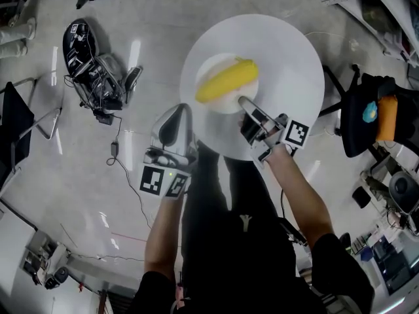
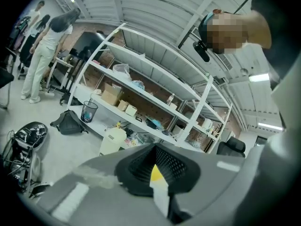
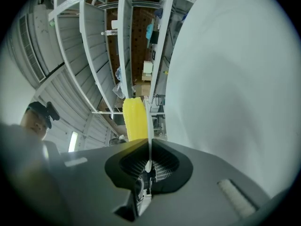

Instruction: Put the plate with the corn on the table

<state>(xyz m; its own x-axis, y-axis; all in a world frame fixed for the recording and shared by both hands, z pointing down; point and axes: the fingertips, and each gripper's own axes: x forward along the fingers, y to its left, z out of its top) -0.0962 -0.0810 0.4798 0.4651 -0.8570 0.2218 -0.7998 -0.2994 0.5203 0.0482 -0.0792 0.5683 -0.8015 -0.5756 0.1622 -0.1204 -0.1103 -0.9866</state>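
Most of what lay below you was pale floor (image 1: 78,195), and on it stood the round white bench (image 1: 294,51), the biggest thing within reach. Tall white shelving (image 2: 155,91) filled the left gripper view, with a black bag (image 2: 69,123) on the floor in front of it. A black chair (image 1: 366,120) stood just beside the bench on your right.

Over the near half of the bench you held the white plate (image 1: 208,67) roughly level, with one yellow corn (image 1: 227,80) lying across its middle. In the right gripper view, background showed between the plate's rim (image 3: 149,126) and the bench top (image 3: 225,93), so the two were apart there.

Your right gripper (image 1: 243,102) sat at the plate's near edge. Its jaws were pinched tight on the thin rim, and the corn (image 3: 134,119) lay just beyond them. Your left gripper (image 1: 183,113) met the plate at its near left edge. Its jaws were closed on a white strip of the rim (image 2: 161,197), with a sliver of corn (image 2: 156,173) showing behind it.
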